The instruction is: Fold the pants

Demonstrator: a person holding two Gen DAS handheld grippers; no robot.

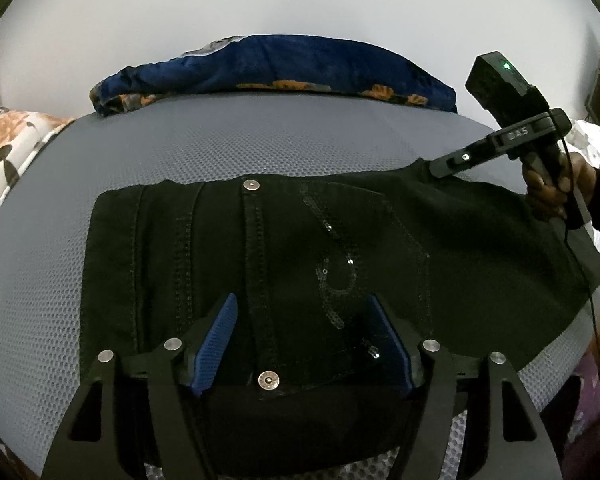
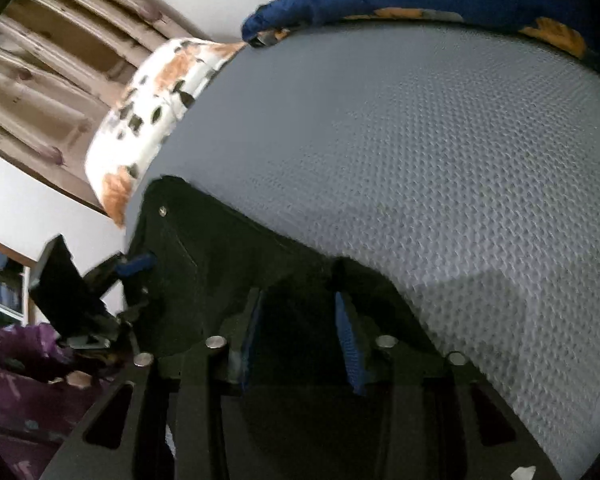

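Observation:
Black pants lie flat on a grey mesh mattress, with a metal button near the front edge and a sequinned pocket at centre. My left gripper hovers over the near part of the pants, blue pads wide apart and open, the cloth lying below them. My right gripper reaches in from the right, its tips closed on the far right corner of the pants. In the right wrist view that gripper has black cloth between its blue pads. The left gripper shows there at the left.
A folded blue blanket with orange flowers lies along the mattress's far edge. A white and orange floral sheet hangs at the left side. A hand in a purple sleeve holds the right gripper. Wooden panelling stands beyond the bed.

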